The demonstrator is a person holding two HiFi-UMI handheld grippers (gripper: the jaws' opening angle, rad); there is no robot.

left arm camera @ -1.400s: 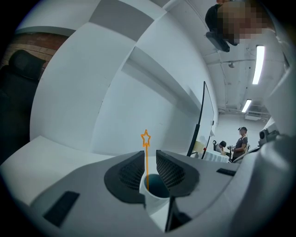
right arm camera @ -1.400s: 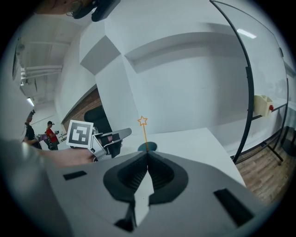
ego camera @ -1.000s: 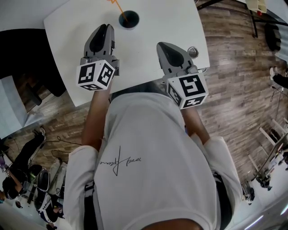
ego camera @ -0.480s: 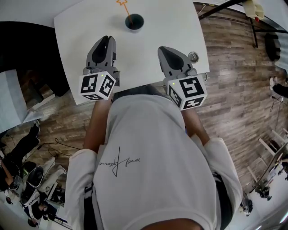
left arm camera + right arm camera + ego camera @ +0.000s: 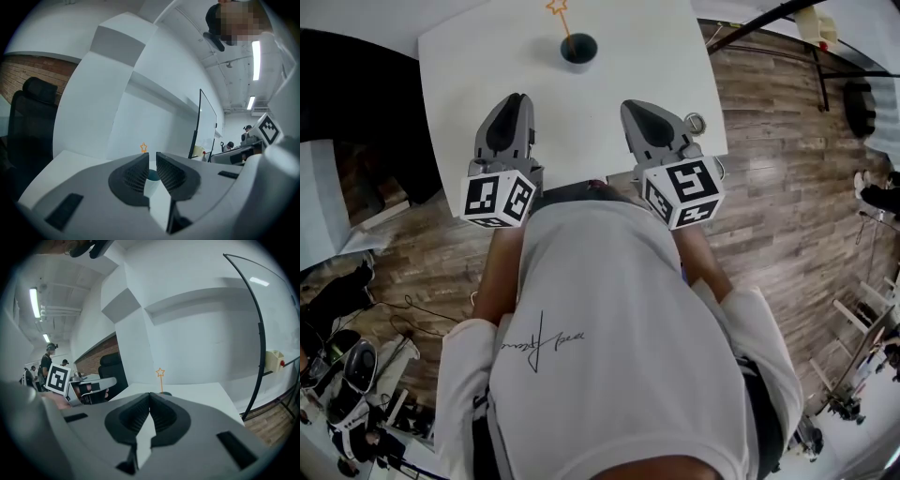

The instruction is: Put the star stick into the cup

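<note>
A dark cup stands at the far side of the white table. The orange star stick stands upright in it, star on top. My left gripper hovers over the table's near part, well short of the cup, with a narrow gap between its jaws and nothing in it. Through that gap the left gripper view shows the cup, with the star above. My right gripper is level with it on the right, jaws touching and empty. The right gripper view shows the star ahead.
A small round metal thing lies by the table's right edge. A black chair stands left of the table. A dark curved pole rises at the right. Wooden floor surrounds the table.
Both grippers have drawn back a little toward the table's near edge, away from the cup. The star stick has stayed in the cup throughout.
</note>
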